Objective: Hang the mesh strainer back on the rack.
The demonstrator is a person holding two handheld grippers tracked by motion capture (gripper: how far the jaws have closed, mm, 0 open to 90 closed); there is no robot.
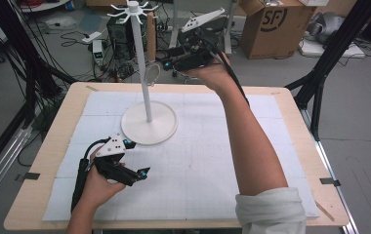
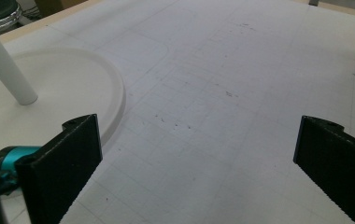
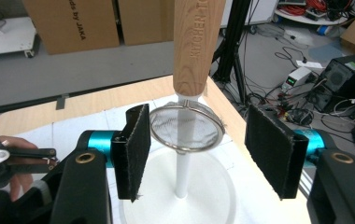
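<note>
A small mesh strainer (image 3: pixel 185 126) with a wooden handle (image 3: pixel 196 46) hangs from the top hooks of a white stand (image 1: pixel 142 63), bowl end down beside the pole. My right gripper (image 3: pixel 196 144) is raised at the strainer's height and stands open, its jaws wide on either side of the mesh ring without touching it. In the high view the right gripper (image 1: pixel 170 66) is just right of the strainer (image 1: pixel 153 74). My left gripper (image 1: pixel 137 157) rests low over the mat, open and holding nothing, next to the stand's round base (image 1: pixel 149 127).
A white gridded mat (image 1: pixel 198 161) covers the wooden table (image 1: pixel 42 161). The stand's base (image 2: pixel 49 93) and pole (image 2: pixel 5 65) lie left of the left gripper's jaws. Beyond the far edge are cardboard boxes (image 1: pixel 271 24), cables and electronics (image 1: pixel 120 31) on the floor.
</note>
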